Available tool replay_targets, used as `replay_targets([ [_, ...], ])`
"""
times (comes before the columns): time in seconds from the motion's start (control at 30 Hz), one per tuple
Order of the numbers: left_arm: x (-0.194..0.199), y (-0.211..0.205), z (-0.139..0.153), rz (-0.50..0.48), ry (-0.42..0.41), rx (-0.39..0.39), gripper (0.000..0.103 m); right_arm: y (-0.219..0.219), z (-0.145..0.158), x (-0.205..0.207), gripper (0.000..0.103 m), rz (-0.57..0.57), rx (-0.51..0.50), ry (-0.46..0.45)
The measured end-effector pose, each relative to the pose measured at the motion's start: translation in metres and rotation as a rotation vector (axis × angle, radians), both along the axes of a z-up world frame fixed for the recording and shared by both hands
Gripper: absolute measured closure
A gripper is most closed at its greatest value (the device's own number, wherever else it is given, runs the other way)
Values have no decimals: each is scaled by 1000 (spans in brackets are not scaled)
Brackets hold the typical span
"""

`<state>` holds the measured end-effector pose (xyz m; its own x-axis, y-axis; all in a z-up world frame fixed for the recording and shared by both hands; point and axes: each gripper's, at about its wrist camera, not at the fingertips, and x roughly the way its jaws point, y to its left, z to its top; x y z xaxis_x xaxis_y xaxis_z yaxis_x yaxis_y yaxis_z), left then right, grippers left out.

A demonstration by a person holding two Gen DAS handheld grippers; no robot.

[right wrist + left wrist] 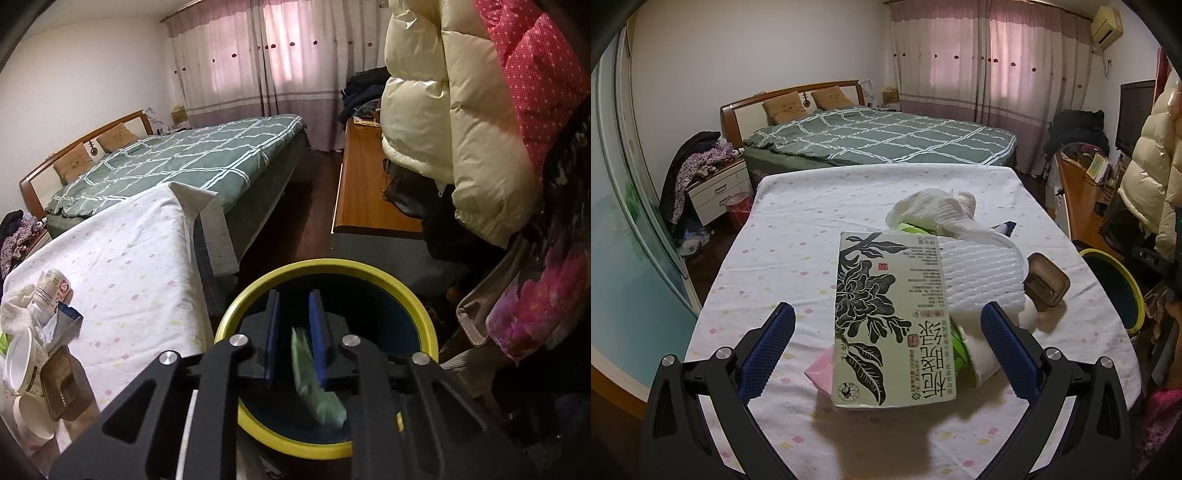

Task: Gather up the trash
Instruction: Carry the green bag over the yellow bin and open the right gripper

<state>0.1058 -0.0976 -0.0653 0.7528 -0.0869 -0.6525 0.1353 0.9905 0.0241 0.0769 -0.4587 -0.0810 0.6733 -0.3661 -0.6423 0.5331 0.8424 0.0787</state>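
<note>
A heap of trash lies on the white-clothed table (775,258). On top is a flat printed box (890,317), over a pink wrapper (820,369) and a green pack (960,350). Beside it are a white foam sheet (982,273), a brown plastic tray (1047,280) and crumpled white paper (934,210). My left gripper (886,310) stands wide open, one finger on each side of the box and clear of it. My right gripper (294,295) hangs over the yellow-rimmed bin (424,317), jaws a little apart. A blurred green packet (317,391) hangs loose from between them into the bin.
The bin stands on the floor at the table's right edge (1115,280). Beyond the table is a bed (879,140) with a nightstand (716,188) to its left. A wooden desk (369,192) and hanging padded jackets (454,129) crowd the right side.
</note>
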Motion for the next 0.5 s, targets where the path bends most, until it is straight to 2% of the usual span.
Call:
replay_targets([
  [0.5,25,-1,-24,39,39,76,5,13,2,6,85,40,9,6],
])
